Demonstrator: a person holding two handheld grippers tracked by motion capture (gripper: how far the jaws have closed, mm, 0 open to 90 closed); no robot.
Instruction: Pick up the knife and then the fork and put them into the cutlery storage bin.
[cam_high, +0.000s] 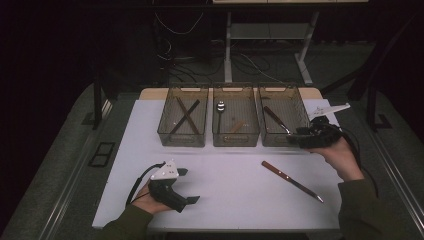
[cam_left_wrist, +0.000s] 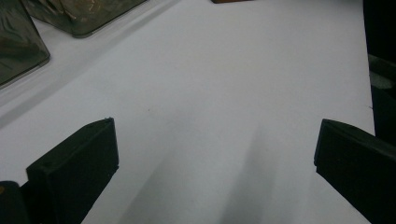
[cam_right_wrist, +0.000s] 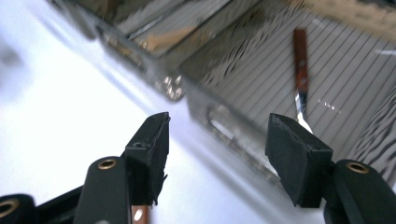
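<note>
With one knife (cam_high: 275, 119) already lying in the right-hand bin (cam_high: 300, 107) at upper right, the right gripper (cam_high: 296, 137), jaws spread and empty at its front wall, should swing down-frame and pinch the other knife's (cam_high: 292, 181) wooden handle squarely, while the left gripper (cam_high: 191, 185) rests spread at lower left.

White table (cam_high: 225, 200) w/ three clear bins (cam_high: 236, 123) — one brown-handled knife (cam_high: 291, 180) loose.
</note>
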